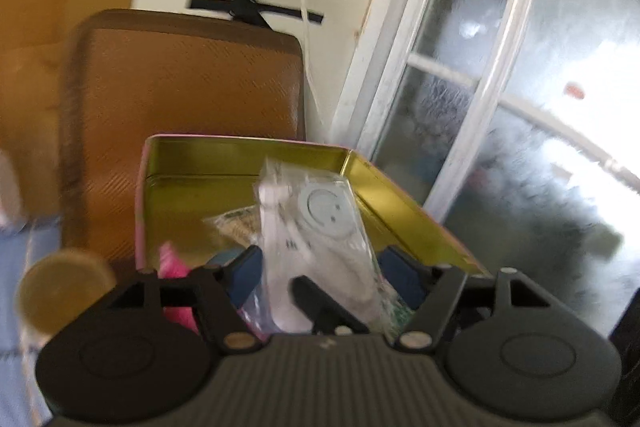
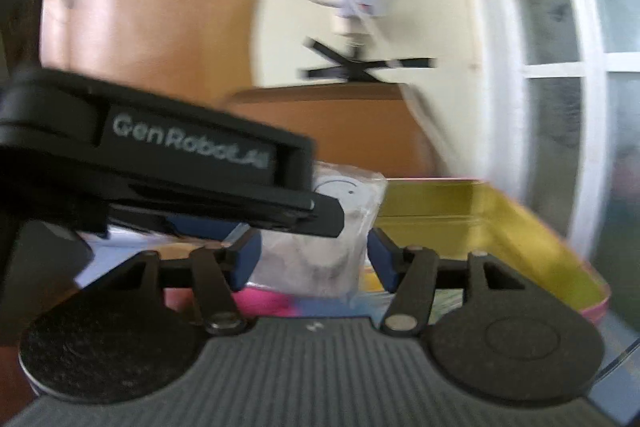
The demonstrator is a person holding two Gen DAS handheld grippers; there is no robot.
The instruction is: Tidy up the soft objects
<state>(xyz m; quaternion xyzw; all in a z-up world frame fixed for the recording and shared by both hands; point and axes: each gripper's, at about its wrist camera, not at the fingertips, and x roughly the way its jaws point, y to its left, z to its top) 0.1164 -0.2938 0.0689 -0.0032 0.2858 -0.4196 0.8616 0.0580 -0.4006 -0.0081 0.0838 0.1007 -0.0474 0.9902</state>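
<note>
1. Two grippers, left (image 1: 320, 267) and right (image 2: 314, 259), flank one clear packet (image 1: 316, 227), fingers half-wide, not visibly pinching.
2. Packet stands in the tin (image 1: 224, 163), at 12 o'clock.
3. Next probably: settle it, withdraw.

Both views blurred — left tongs (image 2: 188, 187) hide the packet's (image 2: 320, 251) corner.

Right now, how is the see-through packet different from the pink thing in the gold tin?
The clear plastic packet stands up tall above the other things, while the pink item lies low near the bottom. The packet is see-through with white parts and a round smiley disc inside; the pink item is one solid bright colour. The packet sits between the left gripper's fingers; the pink item lies off to the side. Both are in the gold tin.
</note>
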